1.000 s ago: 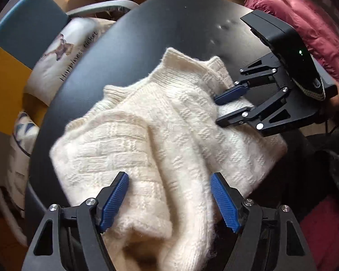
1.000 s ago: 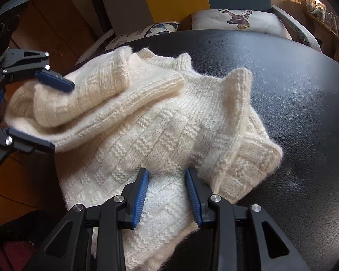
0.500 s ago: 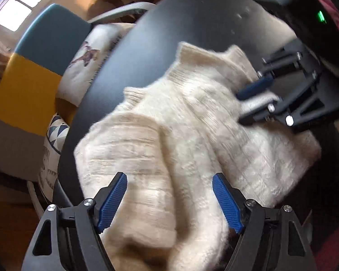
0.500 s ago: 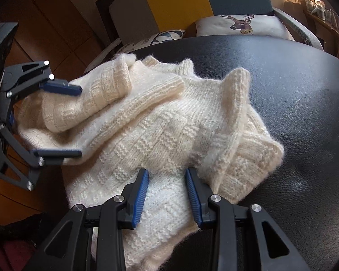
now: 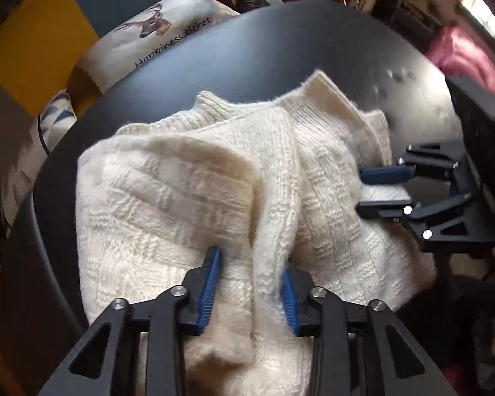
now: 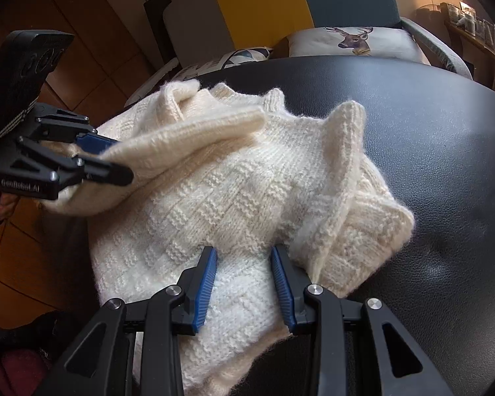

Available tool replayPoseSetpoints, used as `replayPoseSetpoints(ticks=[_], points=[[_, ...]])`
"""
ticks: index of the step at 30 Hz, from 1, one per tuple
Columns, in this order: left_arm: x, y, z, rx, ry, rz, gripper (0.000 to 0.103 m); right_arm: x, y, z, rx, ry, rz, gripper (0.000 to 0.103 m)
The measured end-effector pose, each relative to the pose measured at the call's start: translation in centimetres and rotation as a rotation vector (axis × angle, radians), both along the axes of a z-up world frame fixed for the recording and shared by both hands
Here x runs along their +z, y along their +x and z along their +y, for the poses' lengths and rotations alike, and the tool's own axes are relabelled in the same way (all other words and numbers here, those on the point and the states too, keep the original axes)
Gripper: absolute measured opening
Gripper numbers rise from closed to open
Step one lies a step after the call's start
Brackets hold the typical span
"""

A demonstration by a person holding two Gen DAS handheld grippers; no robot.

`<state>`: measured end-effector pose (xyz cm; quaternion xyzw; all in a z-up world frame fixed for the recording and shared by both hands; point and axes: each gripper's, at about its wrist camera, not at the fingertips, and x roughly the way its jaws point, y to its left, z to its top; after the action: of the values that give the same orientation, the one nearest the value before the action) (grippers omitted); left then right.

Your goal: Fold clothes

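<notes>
We work a cream knit sweater (image 6: 234, 198) on a round black table (image 6: 429, 138), where it lies bunched in thick layers toward the near-left of the tabletop, its left side overhanging the table's edge in the right wrist view. Our left gripper (image 5: 249, 283) has narrowed its blue pads onto a raised ridge of knit at the near side of the pile; in the right wrist view the same left gripper (image 6: 105, 158) grips a rolled fold, seemingly a sleeve, that rises off the body of the garment and points toward the far right. Our right gripper (image 6: 244, 283) is closed to a narrow gap around a band of fabric at the near hem, just beside a ribbed edge that stands up to its right; from the left wrist view the right gripper (image 5: 384, 189) pinches the sweater's right edge. A deer-print cushion (image 6: 353, 41) rests on a yellow-and-teal chair (image 6: 264, 6) beyond the far rim. We judge that a fold is in hand, with both tools gripping cloth and the garment far from flat. The next move likely calls for carrying the lifted fold across the body and laying it down smoothly while the right grip anchors the hem against dragging; the bulky knit may spring back.
</notes>
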<state>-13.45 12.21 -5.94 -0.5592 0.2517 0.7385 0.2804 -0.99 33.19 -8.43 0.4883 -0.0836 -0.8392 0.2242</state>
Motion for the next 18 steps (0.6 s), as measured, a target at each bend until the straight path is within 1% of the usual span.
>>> replayPoseSetpoints(ticks=[1, 2, 3, 4, 5, 7, 8, 9, 10, 11, 12, 13, 15, 18], points=[[0.3, -0.6, -0.8, 0.019, 0.022, -0.006, 0.031, 0.0, 0.0, -0.1, 0.001, 0.005, -0.003, 0.035], [0.3, -0.6, -1.0, 0.018, 0.005, 0.010, 0.033, 0.0, -0.2, -0.2, 0.001, 0.011, -0.005, 0.035], [0.1, -0.5, -1.0, 0.012, -0.024, 0.032, 0.039, 0.0, -0.3, -0.3, 0.002, 0.017, -0.006, 0.035], [0.0, 0.0, -0.6, -0.017, -0.059, 0.065, 0.047, 0.0, -0.3, -0.4, 0.002, 0.022, -0.009, 0.035], [-0.1, 0.5, 0.0, -0.052, -0.094, 0.101, 0.051, 0.1, -0.3, -0.4, 0.002, 0.027, -0.012, 0.035], [-0.6, 1.7, 1.3, -0.134, -0.180, 0.184, 0.069, 0.2, -0.3, -0.5, 0.001, 0.033, -0.018, 0.035], [-1.2, 2.2, 1.9, -0.169, -0.236, 0.238, 0.072, 0.1, -0.5, -0.6, 0.000, 0.036, -0.020, 0.035], [-2.0, 2.6, 2.3, -0.193, -0.282, 0.278, 0.079, 0.0, -0.7, -0.8, -0.001, 0.039, -0.023, 0.035], [-2.4, 3.0, 2.5, -0.205, -0.287, 0.291, 0.077, 0.0, -0.8, -0.9, -0.003, 0.042, -0.025, 0.035], [-2.6, 2.6, 2.3, -0.193, -0.252, 0.271, 0.071, 0.1, -0.7, -0.9, -0.006, 0.045, -0.027, 0.035], [-2.3, 2.0, 1.8, -0.153, -0.187, 0.230, 0.049, 0.1, -0.7, -0.9, -0.009, 0.048, -0.028, 0.035], [-1.8, 1.4, 1.2, -0.106, -0.115, 0.185, 0.038, 0.1, -0.6, -0.9, -0.012, 0.050, -0.027, 0.035], [-0.2, -0.1, -1.1, -0.004, 0.077, 0.089, 0.018, 0.2, -0.6, -0.9, -0.016, 0.050, -0.029, 0.035], [2.6, -2.7, -5.6, 0.152, 0.388, -0.053, 0.016, -0.2, -1.5, -1.4, -0.014, 0.061, -0.036, 0.035]])
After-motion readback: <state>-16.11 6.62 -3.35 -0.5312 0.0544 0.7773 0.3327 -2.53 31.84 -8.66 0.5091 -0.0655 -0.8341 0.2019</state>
